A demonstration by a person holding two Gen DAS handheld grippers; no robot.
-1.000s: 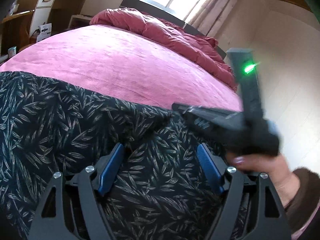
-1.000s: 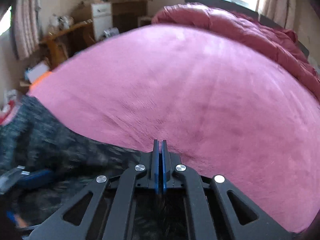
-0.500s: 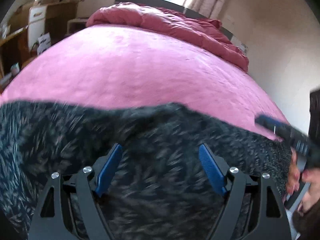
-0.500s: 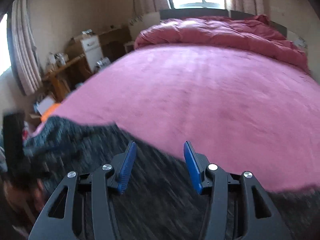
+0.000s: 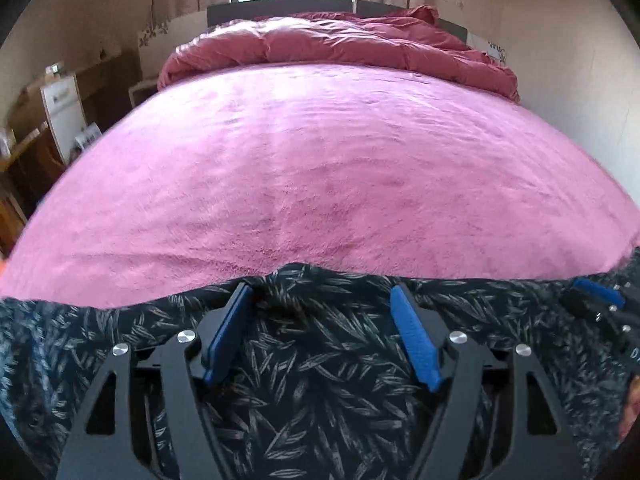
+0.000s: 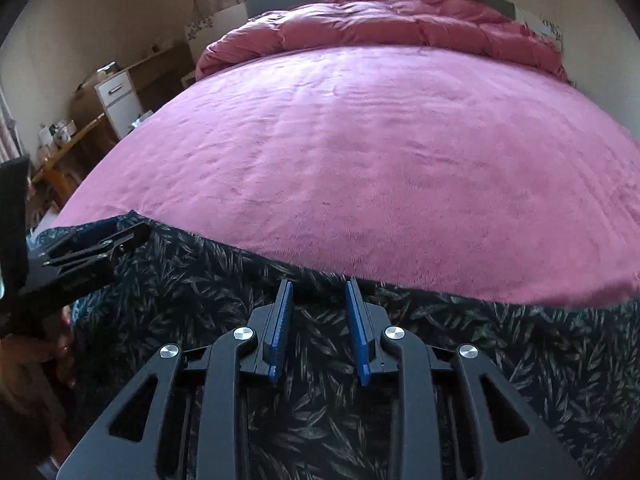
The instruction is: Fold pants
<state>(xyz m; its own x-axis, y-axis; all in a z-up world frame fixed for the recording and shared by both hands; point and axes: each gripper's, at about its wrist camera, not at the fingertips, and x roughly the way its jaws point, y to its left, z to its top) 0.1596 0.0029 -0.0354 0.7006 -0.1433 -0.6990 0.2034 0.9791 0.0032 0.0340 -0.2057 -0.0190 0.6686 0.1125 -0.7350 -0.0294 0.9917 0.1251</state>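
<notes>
Dark pants with a pale leaf print (image 5: 320,380) lie spread along the near side of a pink blanket (image 5: 320,160) on a bed. My left gripper (image 5: 320,294) hovers at the pants' far edge, its jaws wide and closing, with a small ridge of cloth between the blue pads (image 5: 412,336) but untouched. In the right wrist view the pants (image 6: 200,280) fill the bottom, and my right gripper (image 6: 318,284) sits over the same edge. Its jaws are narrow and closing, with fabric showing in the gap. Each gripper shows in the other's view: right gripper (image 5: 596,292), left gripper (image 6: 100,240).
A bunched red duvet (image 5: 340,44) lies against the headboard under a window. A white drawer cabinet (image 6: 120,96) and a wooden desk (image 6: 68,152) stand left of the bed; a wall runs along the right. A hand (image 6: 60,352) holds the left gripper.
The right gripper, shut a second ago, opened wide and has since narrowed. Both views swung to face the headboard, and the two grippers moved apart along the pants' far edge.
</notes>
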